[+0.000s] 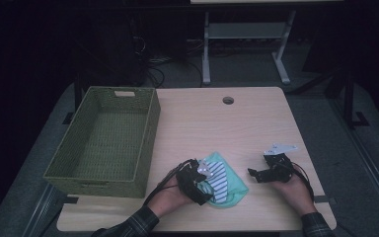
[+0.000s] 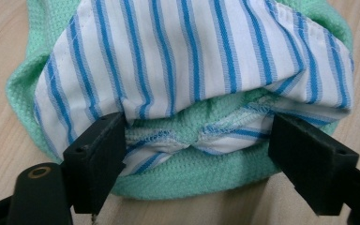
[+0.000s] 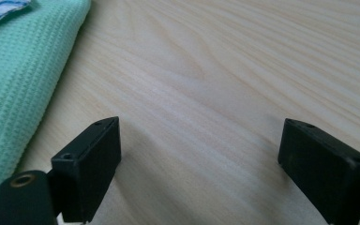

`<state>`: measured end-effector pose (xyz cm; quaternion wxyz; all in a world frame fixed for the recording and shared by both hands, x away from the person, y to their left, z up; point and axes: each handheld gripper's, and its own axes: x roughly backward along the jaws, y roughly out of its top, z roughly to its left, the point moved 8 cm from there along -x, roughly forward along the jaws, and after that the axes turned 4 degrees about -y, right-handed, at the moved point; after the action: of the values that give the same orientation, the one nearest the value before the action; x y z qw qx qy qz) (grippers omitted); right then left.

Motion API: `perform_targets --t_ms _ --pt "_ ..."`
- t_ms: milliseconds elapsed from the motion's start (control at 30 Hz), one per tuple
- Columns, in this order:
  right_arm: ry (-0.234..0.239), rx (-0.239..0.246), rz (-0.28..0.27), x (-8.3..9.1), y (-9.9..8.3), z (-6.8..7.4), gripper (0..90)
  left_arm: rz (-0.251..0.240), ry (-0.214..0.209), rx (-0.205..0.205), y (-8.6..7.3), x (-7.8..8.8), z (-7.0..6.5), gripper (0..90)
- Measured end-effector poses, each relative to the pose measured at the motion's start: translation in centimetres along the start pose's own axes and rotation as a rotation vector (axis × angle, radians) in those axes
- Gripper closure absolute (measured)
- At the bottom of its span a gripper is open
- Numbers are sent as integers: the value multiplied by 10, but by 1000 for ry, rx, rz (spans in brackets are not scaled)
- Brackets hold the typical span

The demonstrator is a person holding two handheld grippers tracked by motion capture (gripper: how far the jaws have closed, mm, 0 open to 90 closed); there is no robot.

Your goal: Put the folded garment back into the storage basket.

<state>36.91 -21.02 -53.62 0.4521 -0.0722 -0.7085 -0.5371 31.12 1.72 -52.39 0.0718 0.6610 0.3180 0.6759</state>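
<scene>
Resting near the front edge of the bench (image 1: 256,118), about midway along it, the folded green cloth (image 1: 229,190) with its blue-and-white striped lining (image 1: 216,175) lies flat on the wood. My left tongs (image 1: 201,185) sit at the cloth's left side; in the left gripper view their two black jaws stand spread, one on each side of the bunched fold where striped lining (image 2: 192,51) and green cloth (image 2: 187,171) meet. Whether the pads press on the fabric or merely flank it, I cannot tell. My right tongs (image 1: 257,174) hang over bare wood toward the front right corner, just beside the cloth's right edge and apart from it. In the right gripper view their jaws are spread wide with nothing between them, and the green cloth (image 3: 23,75) lies off to one side. A green woven basket (image 1: 103,143) stands along the left edge of the bench, its near wall overhanging the front left corner.
</scene>
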Motion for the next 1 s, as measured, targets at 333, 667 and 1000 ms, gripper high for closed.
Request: perform_targets --t_ms 333,667,1000 --pt "-5 -4 -27 -4 0 -1 66 -5 -8 -10 0 5 5 457" --pt "-5 -5 -27 -4 0 -1 64 -14 -35 -18 2 7 11 729" --pt "-8 -6 -28 -4 0 -1 64 -20 -58 -9 3 7 11 808"
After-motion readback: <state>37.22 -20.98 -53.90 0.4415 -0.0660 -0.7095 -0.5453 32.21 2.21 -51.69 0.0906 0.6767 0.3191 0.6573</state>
